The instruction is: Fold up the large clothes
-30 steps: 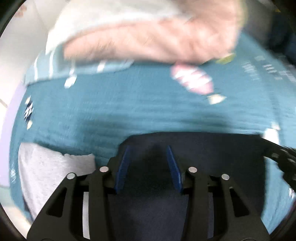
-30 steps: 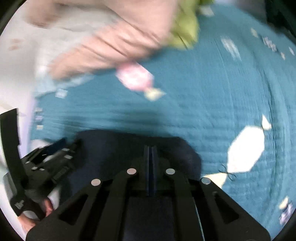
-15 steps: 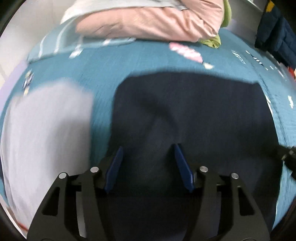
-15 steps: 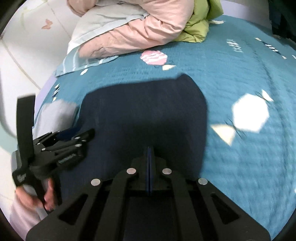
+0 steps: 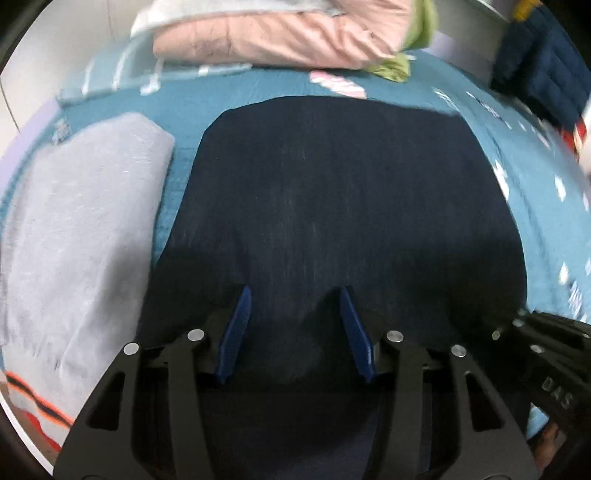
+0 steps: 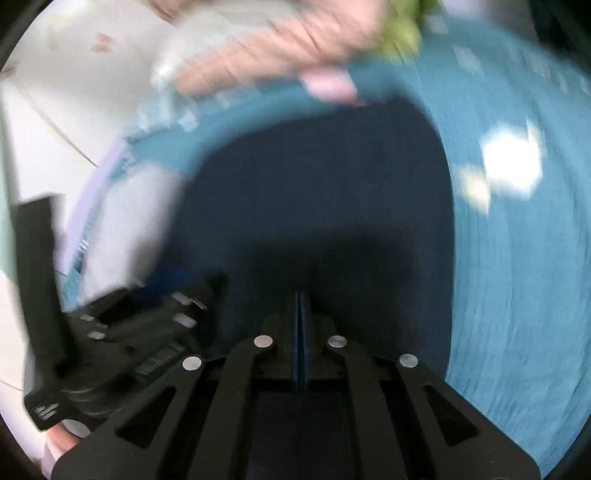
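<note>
- Navy garment (image 5: pixel 332 192) spread flat on teal bedspread (image 5: pixel 524 155), beside grey folded cloth (image 5: pixel 81 229).
- Left gripper (image 5: pixel 295 328): blue pads apart, closing, garment fabric between them.
- Right gripper (image 6: pixel 300 332): pads together over the garment; grip on fabric unclear.

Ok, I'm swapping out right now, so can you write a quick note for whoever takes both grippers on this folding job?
Left gripper: fingers apart over the near part of the navy garment, closing; no cloth visibly pinched.
Right gripper: shut, at the garment's near edge; whether it pinches cloth can't be told.
Things: the navy garment lies spread on the teal bedspread. A grey garment lies to its left, a pink jacket at the far end.
Done: the navy garment is laid out flat.
Left: how many folds it has is unclear; finish folding it.
</note>
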